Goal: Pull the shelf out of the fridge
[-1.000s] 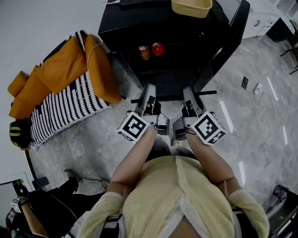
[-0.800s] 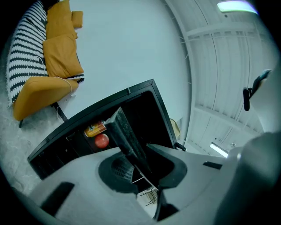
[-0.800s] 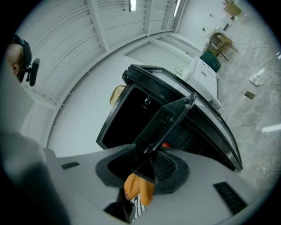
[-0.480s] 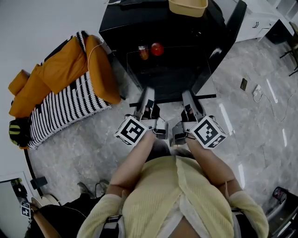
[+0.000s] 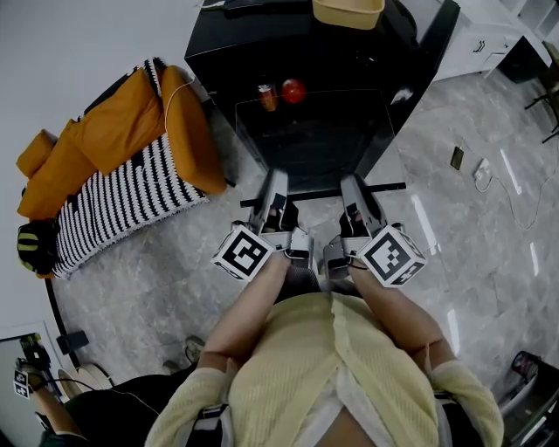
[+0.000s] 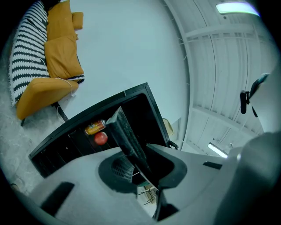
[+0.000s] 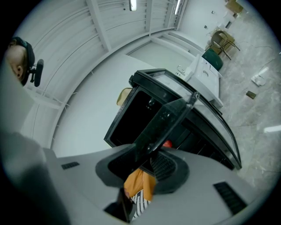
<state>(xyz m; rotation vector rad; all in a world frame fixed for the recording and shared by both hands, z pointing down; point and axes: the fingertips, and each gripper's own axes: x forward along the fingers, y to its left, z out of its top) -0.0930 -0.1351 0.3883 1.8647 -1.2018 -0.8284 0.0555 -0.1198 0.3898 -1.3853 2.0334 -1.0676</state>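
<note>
A black mini fridge (image 5: 253, 44) stands open ahead of me, its door (image 5: 417, 70) swung to the right. Its glass shelf (image 5: 319, 144) sticks out toward me, with a can (image 5: 267, 96) and a red round fruit (image 5: 293, 91) at its far end. My left gripper (image 5: 276, 181) is shut on the shelf's front edge left of centre, and my right gripper (image 5: 352, 184) is shut on it right of centre. The left gripper view shows the shelf (image 6: 127, 134) as a dark slab running between the jaws. In the right gripper view the shelf (image 7: 169, 116) likewise passes between the jaws.
An orange armchair with a striped throw (image 5: 122, 166) stands to the fridge's left. A beige basin (image 5: 348, 12) sits on top of the fridge. A phone (image 5: 458, 157) and a white plug (image 5: 483, 170) lie on the marble floor to the right. Another person (image 5: 52, 410) crouches at the lower left.
Both grippers have drawn back toward me a little, and the shelf has come further out of the fridge with them. The person at the lower left has shifted.
</note>
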